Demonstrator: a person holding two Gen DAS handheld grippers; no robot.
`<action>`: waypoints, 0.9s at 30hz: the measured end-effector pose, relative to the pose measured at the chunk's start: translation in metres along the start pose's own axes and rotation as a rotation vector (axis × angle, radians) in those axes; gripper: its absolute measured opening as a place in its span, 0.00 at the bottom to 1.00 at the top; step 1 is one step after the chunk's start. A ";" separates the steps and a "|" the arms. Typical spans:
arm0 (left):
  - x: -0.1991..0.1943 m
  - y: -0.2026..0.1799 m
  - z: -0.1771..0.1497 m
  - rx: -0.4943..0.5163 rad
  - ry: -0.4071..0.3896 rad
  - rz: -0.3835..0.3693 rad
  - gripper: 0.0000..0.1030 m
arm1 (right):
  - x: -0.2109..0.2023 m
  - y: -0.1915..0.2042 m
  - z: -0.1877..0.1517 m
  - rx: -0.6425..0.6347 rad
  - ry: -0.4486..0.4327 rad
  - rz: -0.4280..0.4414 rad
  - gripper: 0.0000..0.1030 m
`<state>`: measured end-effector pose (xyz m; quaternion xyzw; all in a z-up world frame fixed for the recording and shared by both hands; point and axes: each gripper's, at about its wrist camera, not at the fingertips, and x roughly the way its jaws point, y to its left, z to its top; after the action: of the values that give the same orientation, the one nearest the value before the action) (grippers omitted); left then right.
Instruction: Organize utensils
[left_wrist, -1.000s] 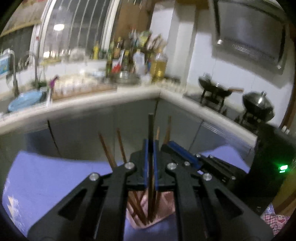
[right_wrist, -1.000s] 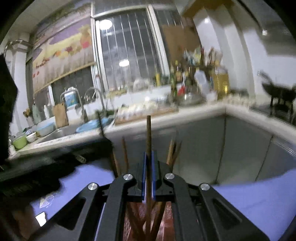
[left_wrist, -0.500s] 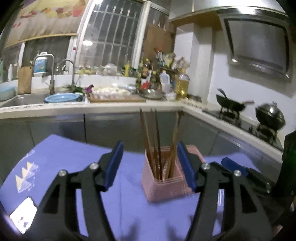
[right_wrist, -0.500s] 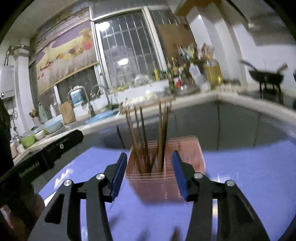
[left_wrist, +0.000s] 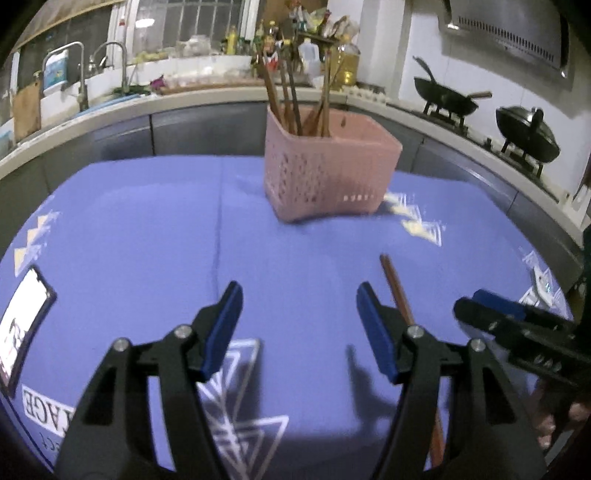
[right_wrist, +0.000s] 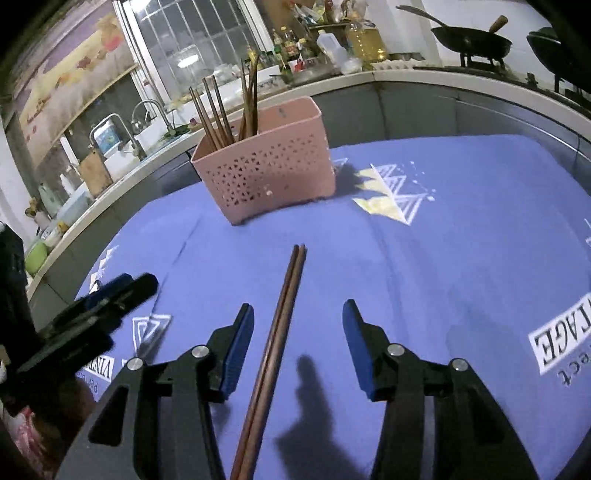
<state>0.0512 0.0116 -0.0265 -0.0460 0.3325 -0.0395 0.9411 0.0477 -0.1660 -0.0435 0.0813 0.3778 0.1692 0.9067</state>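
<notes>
Both grippers are hanging open and empty over the surface (right_wrist: 461, 258). Right gripper (right_wrist: 298, 336) is straddling the chopstick pair (right_wrist: 284, 314) lying flat, long axis running toward the basket (right_wrist: 266, 177), probably lined up for a pinch. Left gripper (left_wrist: 299, 325) is sitting just beside them. Remaining chopsticks (right_wrist: 221, 110) are standing in the basket's left end.

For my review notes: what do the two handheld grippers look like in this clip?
Both match. The left gripper and right gripper have angular matte-black linkage arms with cut-out openings, joined by round silver bolts. Each finger ends in a flat blue pad. No cables, printed markings or sleeves are visible.
</notes>
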 end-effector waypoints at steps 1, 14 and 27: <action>0.002 -0.002 -0.005 0.007 0.011 0.006 0.60 | -0.001 0.000 -0.002 0.003 0.003 0.000 0.49; 0.021 0.000 -0.029 0.013 0.067 0.029 0.60 | 0.006 0.004 -0.003 -0.015 0.040 0.001 0.43; 0.027 0.009 -0.029 -0.039 0.092 -0.007 0.60 | 0.014 0.002 -0.003 -0.003 0.075 -0.003 0.38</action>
<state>0.0538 0.0156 -0.0669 -0.0635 0.3758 -0.0383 0.9237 0.0538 -0.1593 -0.0543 0.0728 0.4111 0.1713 0.8924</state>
